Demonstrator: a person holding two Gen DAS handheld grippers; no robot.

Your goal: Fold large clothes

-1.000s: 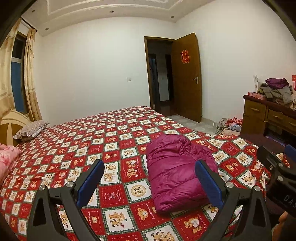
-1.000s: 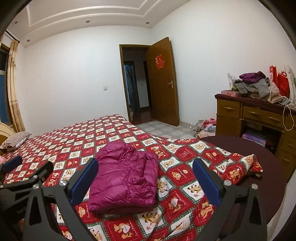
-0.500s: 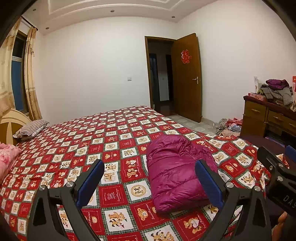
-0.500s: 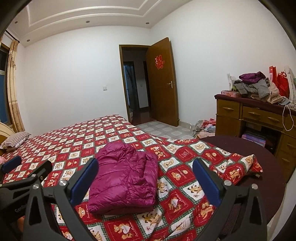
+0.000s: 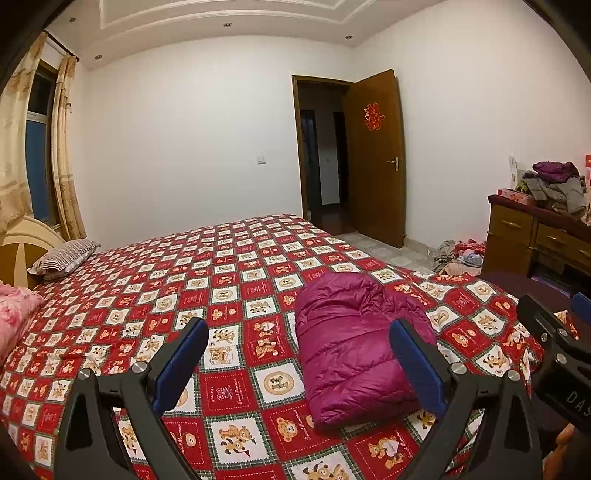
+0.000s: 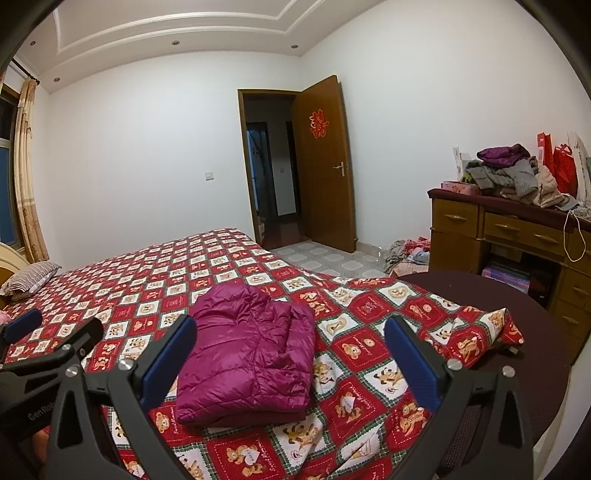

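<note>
Lighting: even, moderately bright, from recessed ceiling downlights point(image 5: 226, 25); window point(image 5: 37, 162) dark blue. Shadows: soft, faint. Glare: mild sheen on magenta down jacket point(image 6: 245, 354). Distortion: strong fisheye curvature, black vignette at corners. Focus: slightly soft throughout.

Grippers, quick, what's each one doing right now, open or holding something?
Left gripper: open, holding nothing.
Right gripper: open, holding nothing; the folded jacket lies free.

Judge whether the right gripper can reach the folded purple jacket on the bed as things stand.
Probably yes: the right gripper is open, the purple jacket lies just ahead on the bedspread, and nothing sits between them.
</note>
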